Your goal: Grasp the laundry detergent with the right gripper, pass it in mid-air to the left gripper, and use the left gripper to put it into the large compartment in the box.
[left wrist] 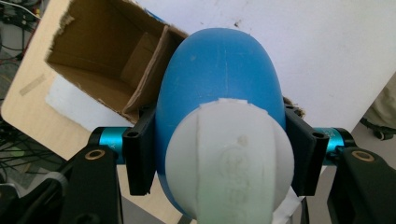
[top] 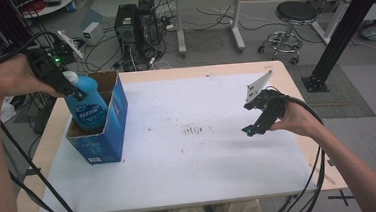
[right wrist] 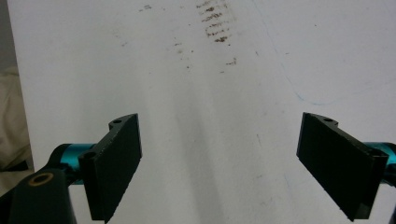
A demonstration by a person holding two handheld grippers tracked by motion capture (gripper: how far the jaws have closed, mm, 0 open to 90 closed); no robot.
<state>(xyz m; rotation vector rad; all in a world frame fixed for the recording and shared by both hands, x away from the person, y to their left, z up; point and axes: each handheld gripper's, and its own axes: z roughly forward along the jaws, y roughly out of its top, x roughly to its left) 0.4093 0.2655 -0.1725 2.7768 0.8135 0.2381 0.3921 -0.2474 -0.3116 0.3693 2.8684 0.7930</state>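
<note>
A blue cardboard box [top: 108, 122] stands open-topped near the left edge of the counter [top: 206, 175], on the white sheet that covers most of its top. Its brown inside shows in the left gripper view [left wrist: 100, 60], where a cardboard divider splits it into compartments and the one farther from the bottle has only bare cardboard showing. The left gripper [top: 72, 90] is clamped on a blue plastic bottle [top: 88, 105] just below its white cap [top: 70, 78], and the bottle hangs upright with its lower part already inside the box, at the end nearer the counter's left edge; whether its base touches the bottom of the box cannot be told. In the left gripper view the two black jaws press on either side of the bottle [left wrist: 219, 88], with the round white cap [left wrist: 229, 163] nearest the camera and the open box beyond it. The right gripper [top: 253, 128] is held over the right part of the counter, well apart from the box, with its jaws spread wide and nothing between them; the right gripper view looks down past them at the white sheet [right wrist: 201, 93], which bears a patch of dark smudges [right wrist: 215, 23].
</note>
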